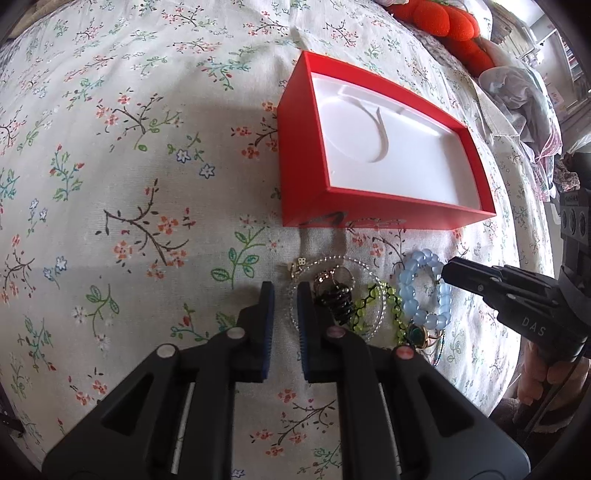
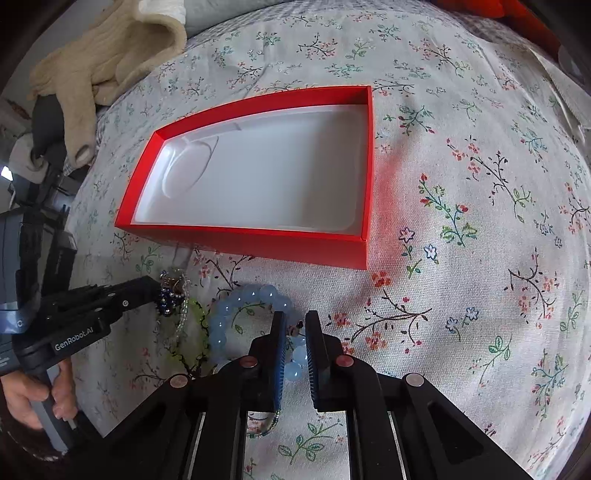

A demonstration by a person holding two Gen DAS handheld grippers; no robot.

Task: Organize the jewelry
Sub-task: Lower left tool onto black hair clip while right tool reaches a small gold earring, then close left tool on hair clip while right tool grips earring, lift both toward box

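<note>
A red box (image 1: pixel 295 177) with an empty white liner lies open on the floral cloth; it also shows in the right wrist view (image 2: pixel 258 243). Just in front of it lies a pile of jewelry: a pale blue bead bracelet (image 1: pixel 413 299) (image 2: pixel 229 314), a green bead strand (image 1: pixel 369 302) (image 2: pixel 199 332), a clear bead ring (image 1: pixel 295 295) and a dark beaded piece (image 1: pixel 338 295) (image 2: pixel 168 297). My left gripper (image 1: pixel 285 295) is slightly open over the clear bead ring. My right gripper (image 2: pixel 295 325) straddles the blue bracelet with beads between its jaws, which do not clamp them.
Red plush (image 1: pixel 443 22) and crumpled clothes (image 1: pixel 517 96) lie beyond the box at the right. A beige knit garment (image 2: pixel 103 62) lies at the bed's far left edge. The floral cloth (image 2: pixel 480 221) stretches right of the box.
</note>
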